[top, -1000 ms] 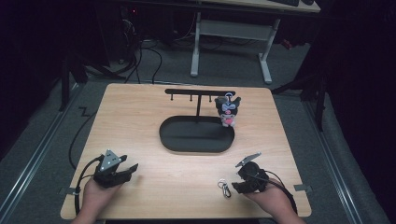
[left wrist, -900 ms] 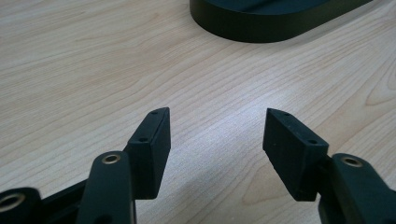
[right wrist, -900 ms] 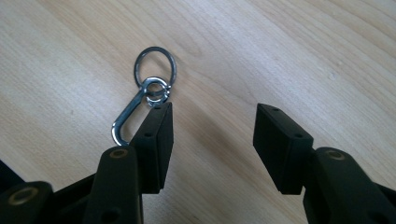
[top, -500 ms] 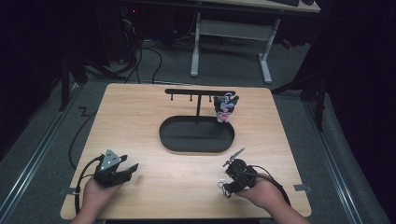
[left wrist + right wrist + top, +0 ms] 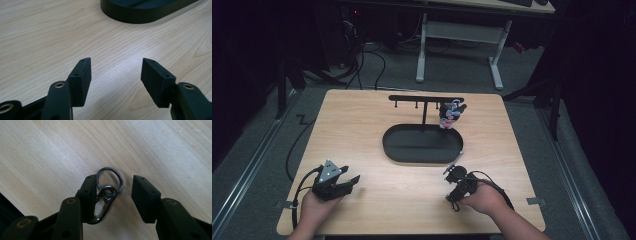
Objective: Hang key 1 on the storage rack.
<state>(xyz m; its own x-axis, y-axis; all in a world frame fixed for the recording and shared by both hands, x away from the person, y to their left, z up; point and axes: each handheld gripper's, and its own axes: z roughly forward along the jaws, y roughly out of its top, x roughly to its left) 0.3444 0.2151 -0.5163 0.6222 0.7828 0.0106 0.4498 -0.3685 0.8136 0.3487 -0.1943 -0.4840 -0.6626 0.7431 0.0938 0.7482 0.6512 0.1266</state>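
A dark metal key ring with a clasp [image 5: 108,192] lies flat on the wooden table. My right gripper [image 5: 113,180] is open and points down at it, one jaw on each side, and the clasp lies against the left jaw. In the high view the right gripper [image 5: 452,199] is near the front right of the table. A black stand with a hook bar [image 5: 427,98] rises from an oval base [image 5: 422,145] at the table's middle. A small black and white plush charm [image 5: 449,114] hangs at the bar's right end. My left gripper [image 5: 353,180] rests open at the front left, with bare wood between its jaws [image 5: 116,61].
The oval base's dark rim [image 5: 140,15] lies ahead of the left gripper. Cables trail from both grippers over the front edge of the table [image 5: 377,125]. Beyond the far edge stand desk legs [image 5: 457,45] and floor cables.
My right gripper has moved left and tipped down over the key ring, which now lies between its open jaws. The left gripper has stayed put.
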